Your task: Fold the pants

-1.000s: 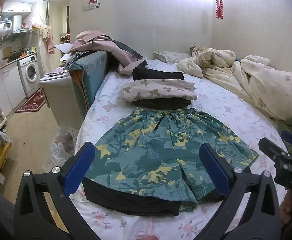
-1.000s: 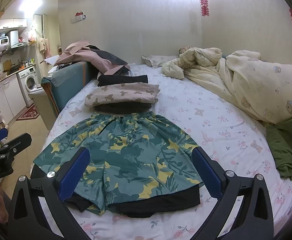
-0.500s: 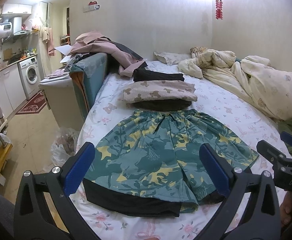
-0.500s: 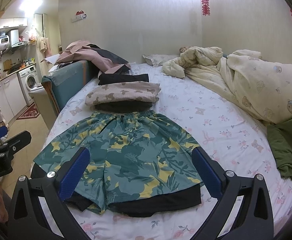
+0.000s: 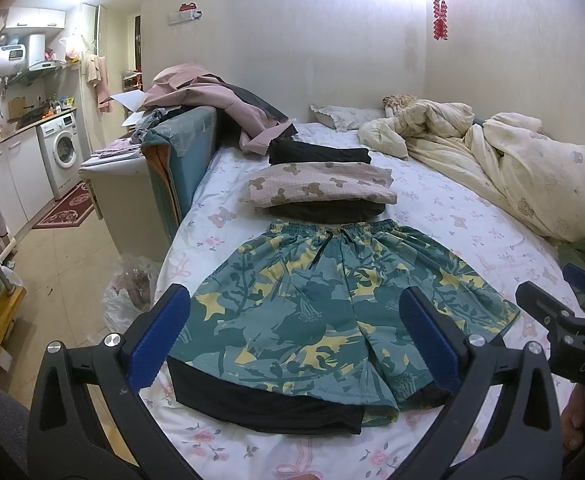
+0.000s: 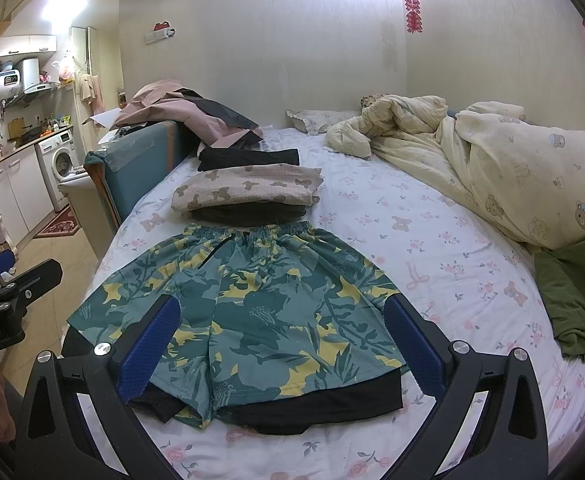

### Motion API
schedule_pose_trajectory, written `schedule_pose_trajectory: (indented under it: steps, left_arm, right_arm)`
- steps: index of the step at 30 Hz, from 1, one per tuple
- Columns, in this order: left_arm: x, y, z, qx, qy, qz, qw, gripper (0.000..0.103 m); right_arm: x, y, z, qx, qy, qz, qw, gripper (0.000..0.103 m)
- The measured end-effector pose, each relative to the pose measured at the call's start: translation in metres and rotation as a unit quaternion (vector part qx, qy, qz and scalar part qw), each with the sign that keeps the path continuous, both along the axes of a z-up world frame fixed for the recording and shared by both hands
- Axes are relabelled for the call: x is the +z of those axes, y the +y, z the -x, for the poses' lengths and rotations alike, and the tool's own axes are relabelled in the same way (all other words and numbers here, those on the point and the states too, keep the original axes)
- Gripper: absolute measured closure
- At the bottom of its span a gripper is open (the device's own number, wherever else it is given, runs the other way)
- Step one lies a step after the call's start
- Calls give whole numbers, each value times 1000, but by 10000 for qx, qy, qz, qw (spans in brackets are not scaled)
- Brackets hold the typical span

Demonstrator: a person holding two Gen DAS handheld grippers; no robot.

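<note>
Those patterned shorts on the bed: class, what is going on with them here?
A person holds a two-finger gripper in each hand above a bed. The green patterned shorts lie spread flat, waistband away from the cameras, dark lining showing at the hems. The left gripper and right gripper are both open and hold nothing. No fold is made yet. A folded stack sits beyond the waistband.

The green cloth (image 6: 576, 300), lying right of the shorts (image 6: 248, 304), is cut off by the frame edge; the black liner beneath the shorts is mostly covered.
</note>
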State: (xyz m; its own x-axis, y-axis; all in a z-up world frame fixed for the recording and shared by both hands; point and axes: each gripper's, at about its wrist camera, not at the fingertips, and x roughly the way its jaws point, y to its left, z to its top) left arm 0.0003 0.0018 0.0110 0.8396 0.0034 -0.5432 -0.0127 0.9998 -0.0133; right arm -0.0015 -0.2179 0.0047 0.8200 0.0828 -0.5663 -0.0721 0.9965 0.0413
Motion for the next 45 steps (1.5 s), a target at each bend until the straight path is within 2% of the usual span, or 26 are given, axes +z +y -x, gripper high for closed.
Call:
schedule_pose_trajectory:
  steps: [35, 38, 40, 42, 43, 45]
  left_arm:
    - [-3, 1, 2, -3, -67, -79, 9999, 0]
    - [-5, 0, 1, 34, -14, -110, 9999, 0]
    - [-6, 0, -2, 101, 94, -198, 9997, 0]
    - [-9, 3, -4, 162, 181, -183, 9995, 0]
    - [-10, 4, -4, 191, 218, -163, 9994, 0]
    - [-11, 8, -7, 239, 314, -112, 9992, 0]
  right_arm:
    - [-1, 1, 0, 4, 42, -26, 10000, 0]
    - [-12, -3, -3, 159, 379, -349, 9985, 0]
    - [-34, -15, -12, 416, 1112, -1049, 9874, 0]
    - [-69, -31, -20, 450, 2007, -1942, 9591, 0]
    - [-88, -38, -24, 432, 2455, -2387, 9386, 0]
    - [-139, -58, -23, 54, 3260, -3308, 8856, 0]
